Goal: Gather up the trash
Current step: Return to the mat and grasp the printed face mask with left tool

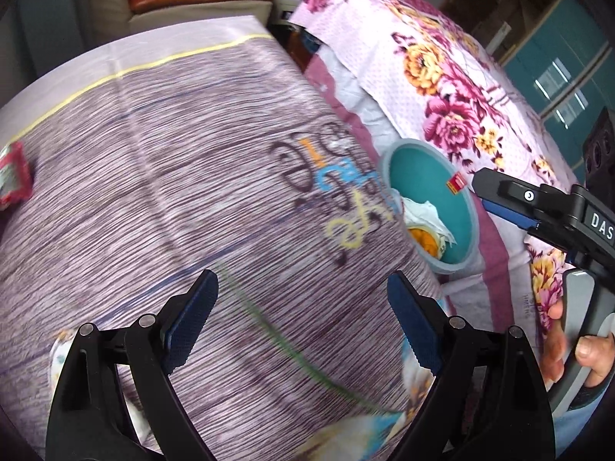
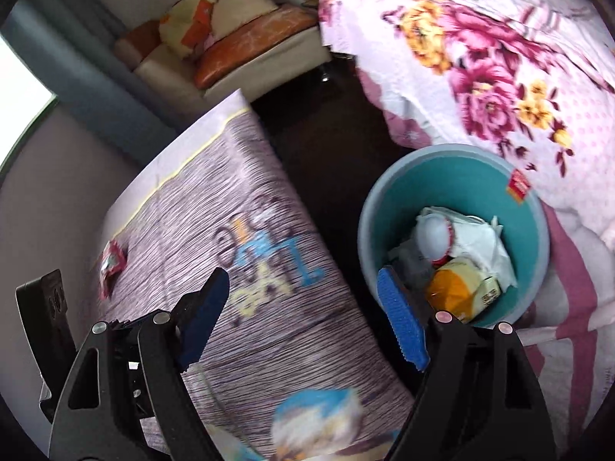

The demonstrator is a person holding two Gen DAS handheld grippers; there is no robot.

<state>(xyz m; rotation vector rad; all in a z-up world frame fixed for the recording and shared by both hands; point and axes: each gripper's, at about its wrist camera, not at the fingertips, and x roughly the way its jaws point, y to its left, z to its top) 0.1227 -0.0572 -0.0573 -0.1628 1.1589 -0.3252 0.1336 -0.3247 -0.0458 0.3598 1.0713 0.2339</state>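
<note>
Lilac wood-grain cloth covers the table point(image 2: 292, 345), with the round teal plastic bin point(image 2: 538, 253) of trash just beside it. Both the left claw point(image 1: 303, 322) and right claw point(image 2: 307, 315) gape empty; next pickup looks like the crumpled red foil wrapper point(image 2: 111, 265), well apart from the bin.

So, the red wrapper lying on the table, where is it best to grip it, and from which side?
Probably from above, on a raised crumpled edge. The red wrapper lies nearly flat on the tablecloth, so a level approach finds little to pinch. It is near the table's far side, closer to the open left gripper.
</note>
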